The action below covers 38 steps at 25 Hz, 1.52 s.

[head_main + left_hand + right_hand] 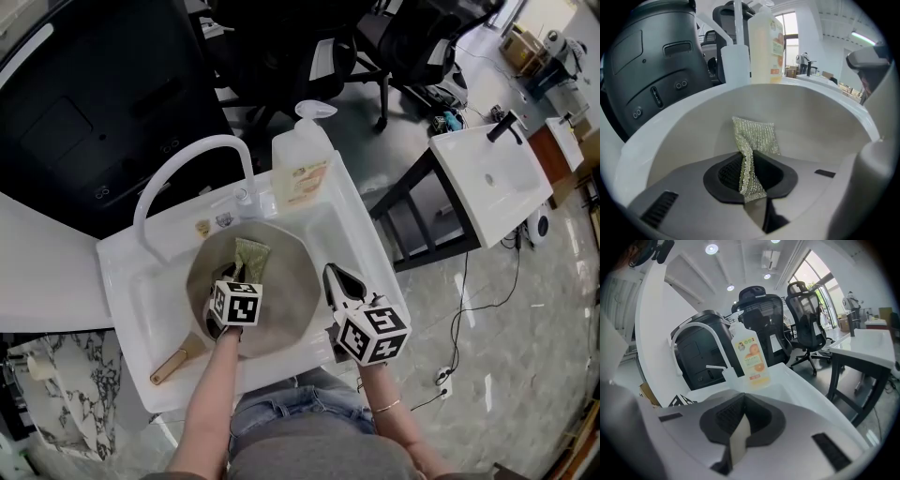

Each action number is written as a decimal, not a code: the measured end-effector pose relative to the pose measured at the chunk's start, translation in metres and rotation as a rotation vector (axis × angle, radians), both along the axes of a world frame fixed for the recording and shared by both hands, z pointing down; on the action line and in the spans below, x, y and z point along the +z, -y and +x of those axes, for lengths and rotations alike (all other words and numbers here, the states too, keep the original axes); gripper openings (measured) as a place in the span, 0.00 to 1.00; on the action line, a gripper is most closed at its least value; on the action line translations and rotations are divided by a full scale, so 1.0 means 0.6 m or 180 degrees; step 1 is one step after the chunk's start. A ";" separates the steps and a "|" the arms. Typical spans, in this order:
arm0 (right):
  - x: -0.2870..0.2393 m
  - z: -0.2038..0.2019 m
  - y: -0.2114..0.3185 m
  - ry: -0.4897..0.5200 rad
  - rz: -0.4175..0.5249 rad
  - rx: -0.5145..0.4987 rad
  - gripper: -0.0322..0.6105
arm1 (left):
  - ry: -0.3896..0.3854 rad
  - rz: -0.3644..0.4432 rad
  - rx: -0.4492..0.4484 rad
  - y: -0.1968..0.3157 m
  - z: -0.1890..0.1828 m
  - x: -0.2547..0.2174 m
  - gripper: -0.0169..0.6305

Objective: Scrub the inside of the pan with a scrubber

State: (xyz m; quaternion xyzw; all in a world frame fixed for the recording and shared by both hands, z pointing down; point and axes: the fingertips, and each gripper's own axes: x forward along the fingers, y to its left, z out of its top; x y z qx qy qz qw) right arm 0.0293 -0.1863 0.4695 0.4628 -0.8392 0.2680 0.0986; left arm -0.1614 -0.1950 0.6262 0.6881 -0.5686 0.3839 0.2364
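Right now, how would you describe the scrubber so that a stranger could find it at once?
Find the white sink with the curved tap; a round grey pan with a wooden handle lies in it. On the pan's far inner wall rests a small silvery-green mesh scrubber, pinched by the left gripper. It alone is woven and glittery.

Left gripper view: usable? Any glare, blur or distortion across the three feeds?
Left gripper view: scrubber sharp, corners vignetted black, window blown out. Right gripper view: strong fisheye bend on the faucet, ceiling lights clipped, soap bottle in focus. Head view: even light, no glare, pan in focus.
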 end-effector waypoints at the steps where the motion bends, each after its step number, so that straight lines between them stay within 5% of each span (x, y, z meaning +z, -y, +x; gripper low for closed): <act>1: 0.000 0.001 -0.001 0.0002 0.0002 0.0000 0.07 | 0.0064 -0.0011 -0.0003 0.000 -0.006 0.000 0.12; 7: -0.003 0.009 -0.010 0.0006 0.0010 -0.0001 0.07 | 0.0397 -0.0126 -0.0028 0.001 -0.038 -0.004 0.12; 13: -0.010 0.020 -0.020 0.0039 0.0039 0.0029 0.07 | 0.1034 -0.0183 -0.0031 -0.006 -0.078 -0.023 0.12; 20: -0.019 0.032 -0.029 0.0070 0.0092 0.0066 0.07 | 0.1686 -0.0054 0.0077 -0.022 -0.105 -0.064 0.13; 25: -0.026 0.031 -0.044 0.0067 0.0130 0.0038 0.07 | 0.1846 0.0192 0.0057 -0.043 -0.114 -0.115 0.13; 28: -0.030 0.032 -0.051 0.0065 0.0155 0.0040 0.07 | 0.1604 0.0321 0.0049 -0.059 -0.104 -0.144 0.13; 30: -0.032 0.034 -0.057 0.0067 0.0169 0.0051 0.07 | 0.1219 0.0327 0.0066 -0.071 -0.082 -0.152 0.13; 38: -0.038 0.047 -0.080 0.0066 0.0207 0.0165 0.07 | -0.1244 -0.0172 -0.0064 -0.091 0.083 -0.132 0.12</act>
